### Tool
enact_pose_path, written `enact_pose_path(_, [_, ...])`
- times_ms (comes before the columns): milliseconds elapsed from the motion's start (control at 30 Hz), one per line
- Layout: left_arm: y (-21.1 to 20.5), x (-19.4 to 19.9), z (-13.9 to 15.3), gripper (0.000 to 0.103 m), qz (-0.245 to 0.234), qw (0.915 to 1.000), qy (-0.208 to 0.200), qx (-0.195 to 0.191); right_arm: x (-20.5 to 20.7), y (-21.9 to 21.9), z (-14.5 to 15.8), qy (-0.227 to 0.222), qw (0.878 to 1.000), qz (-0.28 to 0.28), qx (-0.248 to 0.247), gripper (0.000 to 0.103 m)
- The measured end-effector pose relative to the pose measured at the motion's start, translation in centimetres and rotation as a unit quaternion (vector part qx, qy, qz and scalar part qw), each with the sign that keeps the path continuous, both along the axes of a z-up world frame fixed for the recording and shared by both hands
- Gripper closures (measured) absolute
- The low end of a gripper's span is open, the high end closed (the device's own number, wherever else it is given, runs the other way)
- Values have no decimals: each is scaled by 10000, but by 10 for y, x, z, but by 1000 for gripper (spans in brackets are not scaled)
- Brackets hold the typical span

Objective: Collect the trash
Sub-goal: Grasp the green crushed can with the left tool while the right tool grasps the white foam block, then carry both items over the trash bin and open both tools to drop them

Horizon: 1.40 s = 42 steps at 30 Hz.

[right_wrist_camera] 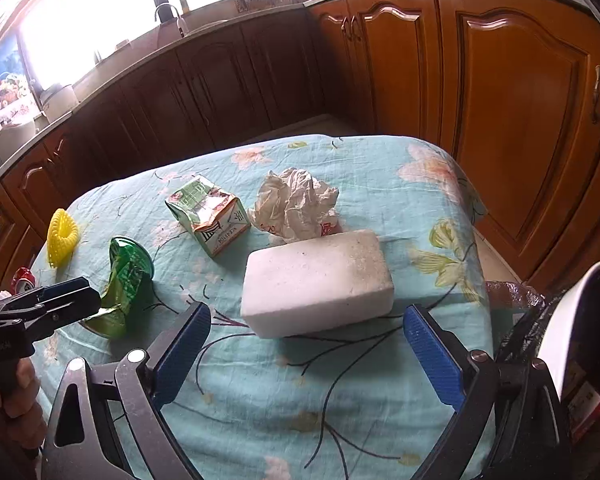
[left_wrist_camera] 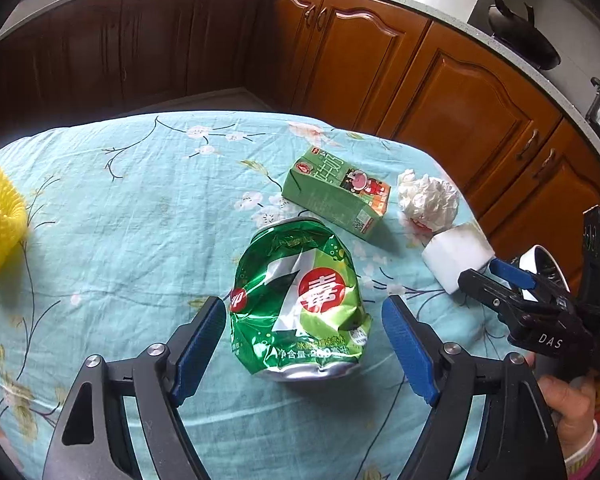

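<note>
Your left hand-held gripper gapes wide around the crushed green can at lower centre; your right hand-held gripper stands wide before the white foam block.

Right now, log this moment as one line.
left gripper: open, around crushed can | right gripper: open, near foam block | nothing held

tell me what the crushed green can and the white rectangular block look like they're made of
Crushed green can: thin metal, probably aluminium; glossy printed skin, sharp creases, bare silvery rim. White rectangular block: likely foam or a dense sponge; matte, faintly grainy surface with soft edges, though the look leaves it open.
</note>
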<state>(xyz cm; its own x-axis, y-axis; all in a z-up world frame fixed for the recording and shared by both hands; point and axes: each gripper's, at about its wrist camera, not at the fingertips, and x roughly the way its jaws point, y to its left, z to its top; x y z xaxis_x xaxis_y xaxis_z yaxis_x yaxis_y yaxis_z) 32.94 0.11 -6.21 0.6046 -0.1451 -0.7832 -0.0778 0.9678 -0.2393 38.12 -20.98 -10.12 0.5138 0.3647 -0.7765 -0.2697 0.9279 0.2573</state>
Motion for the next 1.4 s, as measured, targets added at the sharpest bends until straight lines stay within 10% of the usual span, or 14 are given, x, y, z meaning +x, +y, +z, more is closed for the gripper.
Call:
enact_pose_path(267, [-5, 16, -15, 23, -27, 10000, 25, 21, 14, 9, -15, 94, 9996, 39, -260, 21])
enact_pose_path(1400, [-95, -62, 39, 25, -1463, 9861, -719, -330, -122, -103, 55, -638, 9892, -1180, 590, 21])
